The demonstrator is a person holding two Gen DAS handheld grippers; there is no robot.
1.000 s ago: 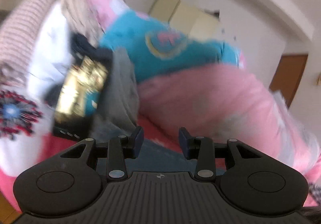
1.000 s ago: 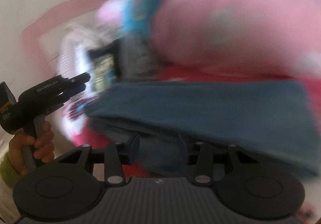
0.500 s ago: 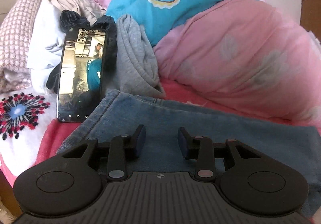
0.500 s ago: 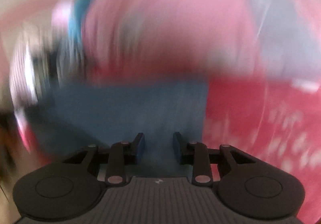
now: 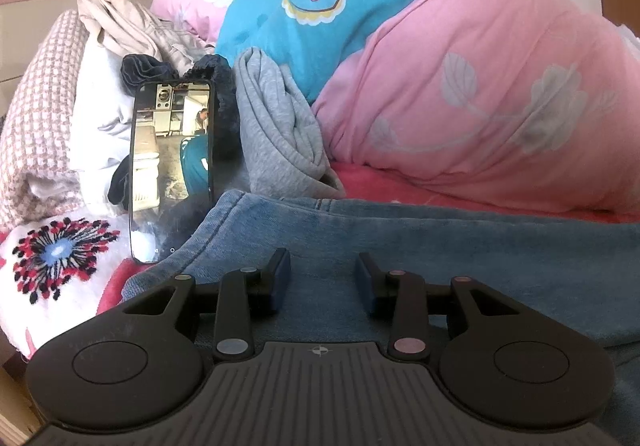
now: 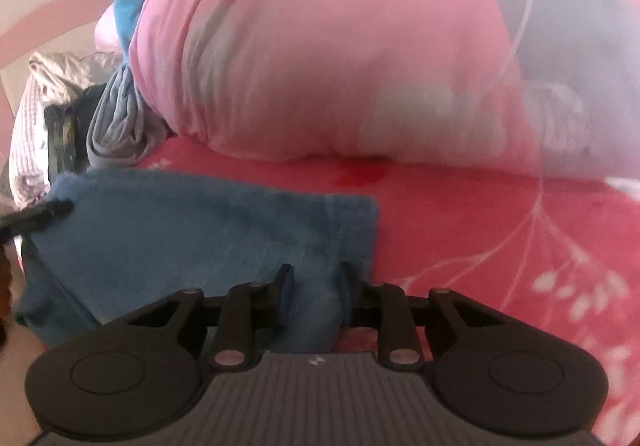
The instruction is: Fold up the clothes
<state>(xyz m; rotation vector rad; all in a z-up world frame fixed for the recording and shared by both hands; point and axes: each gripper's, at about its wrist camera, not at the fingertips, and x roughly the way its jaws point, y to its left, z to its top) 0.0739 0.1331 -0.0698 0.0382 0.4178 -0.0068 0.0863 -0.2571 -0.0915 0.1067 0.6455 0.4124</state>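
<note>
Bedding fills the background of my left view: a pink floral duvet [image 5: 500, 98] bulges on the right, a turquoise quilt [image 5: 320, 18] is heaped behind it, and a red blanket [image 5: 400, 190] covers the bed below them. Folded blue jeans [image 5: 440, 246] lie flat on that blanket, spreading across the lower part of the view. My left fingers [image 5: 323, 280] hover low over the denim near its left edge, the two pads apart with only flat fabric showing in the gap; nothing is pinched. Past the jeans a phone [image 5: 172, 170] leans upright against a rumpled pile of clothes, with a rolled grey garment [image 5: 276, 134] just beside it on the right and a checked pink cushion [image 5: 36, 118] at far left. A white cloth with a red and blue flower [image 5: 56, 254] lies at lower left.

From my right view, somewhat blurred, the same jeans [image 6: 200, 238] occupy the lower left on the red blanket [image 6: 500, 238], and their right-hand edge runs down toward my right fingers [image 6: 316, 292]. These have just been closing, and denim sits between the pads; whether the pads already press on it I cannot tell. The tip of my left fingers [image 6: 48, 210] rests at the far left corner of the jeans. Behind looms the pink duvet [image 6: 320, 46], with the grey garment [image 6: 120, 126] at its left.
</note>
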